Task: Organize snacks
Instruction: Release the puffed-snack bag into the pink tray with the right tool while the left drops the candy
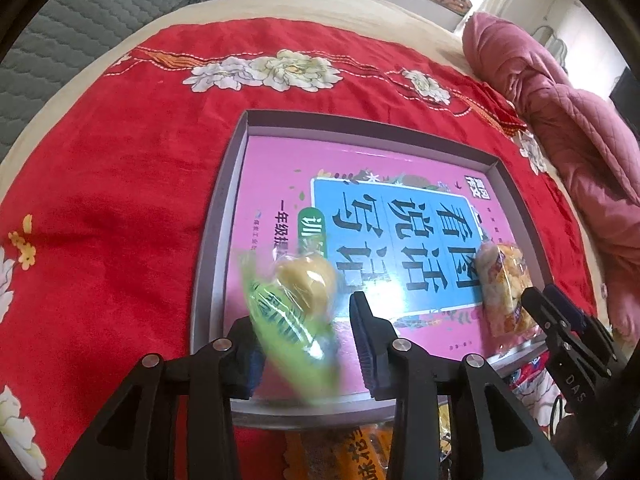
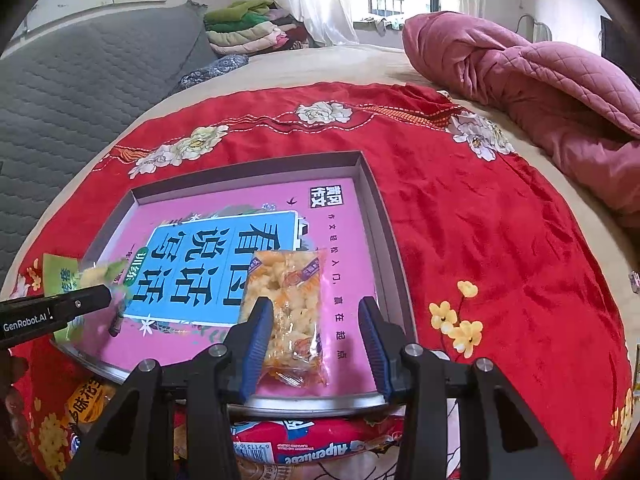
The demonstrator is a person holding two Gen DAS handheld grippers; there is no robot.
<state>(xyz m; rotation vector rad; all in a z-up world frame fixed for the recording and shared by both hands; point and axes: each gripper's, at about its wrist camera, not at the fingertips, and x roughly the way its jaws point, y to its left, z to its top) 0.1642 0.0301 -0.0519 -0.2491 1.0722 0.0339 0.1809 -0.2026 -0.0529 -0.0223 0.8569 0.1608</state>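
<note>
Left wrist view: left gripper (image 1: 306, 344) tilts steeply down over the near left corner of a shallow grey tray (image 1: 222, 200) lined with a pink book cover. A blurred green-wrapped snack (image 1: 296, 308) with a yellow cake inside sits between its jaws; the right pad stands clear of it, and whether the left pad touches it cannot be told. Farther right, the right gripper (image 1: 556, 308) reaches in beside a clear bag of orange puffed snacks (image 1: 506, 284) lying in the tray.

Right wrist view: right gripper (image 2: 314, 344) also points downward, its blue pads spread either side of the orange puffed snacks (image 2: 286, 312), which lie flat on the tray (image 2: 384, 216), near right; the jaws stand open. At far left the left gripper (image 2: 100, 298) enters level, with the green-wrapped snack (image 2: 86, 274) at its tip. More snack packets (image 2: 316, 444) lie on the red floral cloth (image 2: 500, 240) nearest the camera.
</note>
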